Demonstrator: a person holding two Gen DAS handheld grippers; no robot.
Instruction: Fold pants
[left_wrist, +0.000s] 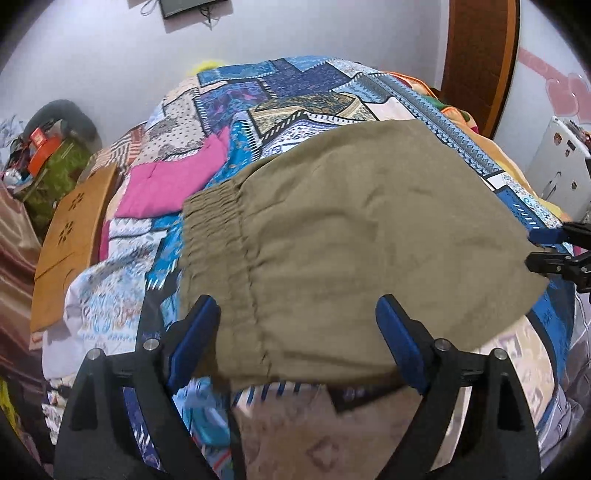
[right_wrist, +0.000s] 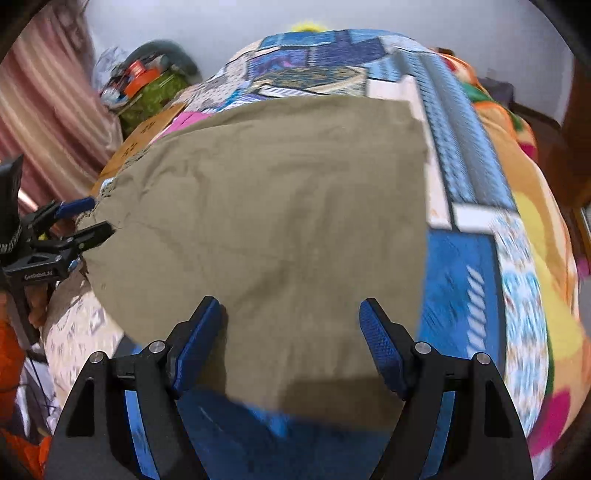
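Note:
Olive-khaki pants (left_wrist: 354, 236) lie folded flat on a patchwork bed cover, elastic waistband (left_wrist: 214, 221) at the left; they also show in the right wrist view (right_wrist: 280, 221). My left gripper (left_wrist: 297, 306) is open and empty, its blue pads on either side of the near waistband end, just above the cloth. My right gripper (right_wrist: 291, 306) is open and empty over the near edge of the pants at the other end. Each gripper shows in the other's view, the right one (left_wrist: 532, 245) at the pants' right edge, the left one (right_wrist: 96, 218) at their left edge.
A pink garment (left_wrist: 166, 184) lies on the patchwork cover (left_wrist: 295, 96) beyond the waistband. A wooden board (left_wrist: 70, 236) and a cluttered green box (left_wrist: 55, 162) stand left of the bed. An orange blanket (right_wrist: 524, 155) lies on the right. A wooden door (left_wrist: 480, 55) is behind.

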